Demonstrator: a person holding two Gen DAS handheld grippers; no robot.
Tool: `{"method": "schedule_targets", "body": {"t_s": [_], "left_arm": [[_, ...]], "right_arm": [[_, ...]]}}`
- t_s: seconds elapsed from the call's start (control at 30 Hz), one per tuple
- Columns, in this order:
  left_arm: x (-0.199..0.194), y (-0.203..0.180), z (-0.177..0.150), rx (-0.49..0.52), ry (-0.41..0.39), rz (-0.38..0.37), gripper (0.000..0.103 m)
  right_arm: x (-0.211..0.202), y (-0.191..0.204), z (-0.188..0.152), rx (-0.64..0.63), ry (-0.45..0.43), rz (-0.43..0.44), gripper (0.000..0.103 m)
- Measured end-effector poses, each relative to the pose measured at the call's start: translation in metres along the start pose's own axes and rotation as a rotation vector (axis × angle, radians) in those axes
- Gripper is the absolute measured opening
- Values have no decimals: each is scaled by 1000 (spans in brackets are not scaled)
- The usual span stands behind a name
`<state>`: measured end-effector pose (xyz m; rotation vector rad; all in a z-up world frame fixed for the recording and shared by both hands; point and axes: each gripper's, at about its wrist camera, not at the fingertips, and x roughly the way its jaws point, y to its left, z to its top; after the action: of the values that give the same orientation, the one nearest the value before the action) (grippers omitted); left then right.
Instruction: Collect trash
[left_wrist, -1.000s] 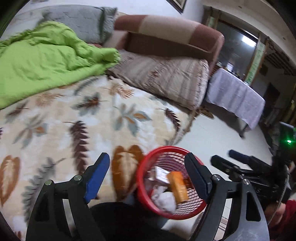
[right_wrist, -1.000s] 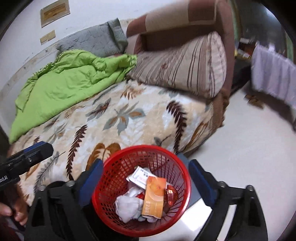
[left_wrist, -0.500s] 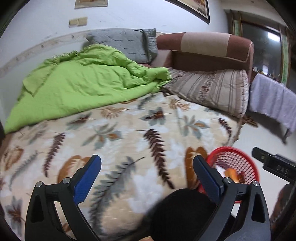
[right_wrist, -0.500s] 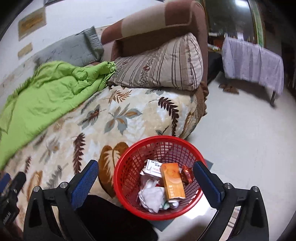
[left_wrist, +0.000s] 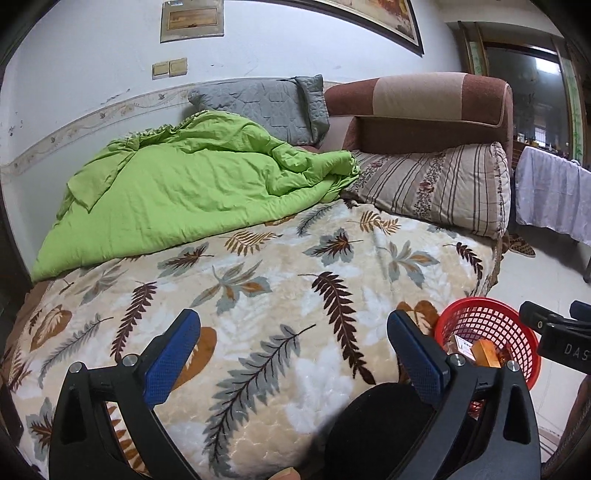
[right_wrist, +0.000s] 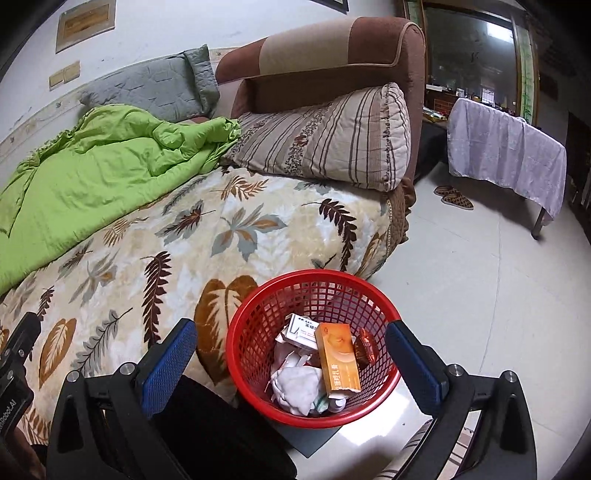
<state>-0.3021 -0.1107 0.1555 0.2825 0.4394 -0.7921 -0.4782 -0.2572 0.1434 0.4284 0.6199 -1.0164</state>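
**Trash basket beside the bed, both grippers empty**
The round red plastic mesh basket (right_wrist: 313, 347) stood on the floor against the bed, holding cartons and crumpled tissue; it looked light and flexible, best gripped at its rim. The left gripper (left_wrist: 291, 350) and right gripper (right_wrist: 290, 354) were spread wide.

A cream plush blanket printed with brown and grey leaves (left_wrist: 280, 295) is spread over the bed. A crumpled lime-green quilt (left_wrist: 192, 192) is heaped on its far side, with a grey quilted pillow (left_wrist: 266, 103) propped behind. A striped beige cushion (right_wrist: 325, 140) is leaned against the brown upholstered headboard (right_wrist: 332, 55). Leopard-print slippers (right_wrist: 453, 196) are seen beside a white-draped table (right_wrist: 506, 151).
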Motion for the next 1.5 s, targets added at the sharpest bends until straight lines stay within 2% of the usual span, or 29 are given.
{"method": "schedule_targets", "body": {"t_s": [0.17, 0.4, 1.5], "left_arm": [[3, -11, -1, 47, 5, 50, 101], [8, -17, -5, 76, 26, 40, 101], [8, -14, -8, 56, 38, 17, 101]], "right_arm": [[5, -1, 0, 1, 15, 5, 103], [6, -2, 0, 4, 16, 9, 103], [6, 0, -2, 6, 17, 10, 103]]}}
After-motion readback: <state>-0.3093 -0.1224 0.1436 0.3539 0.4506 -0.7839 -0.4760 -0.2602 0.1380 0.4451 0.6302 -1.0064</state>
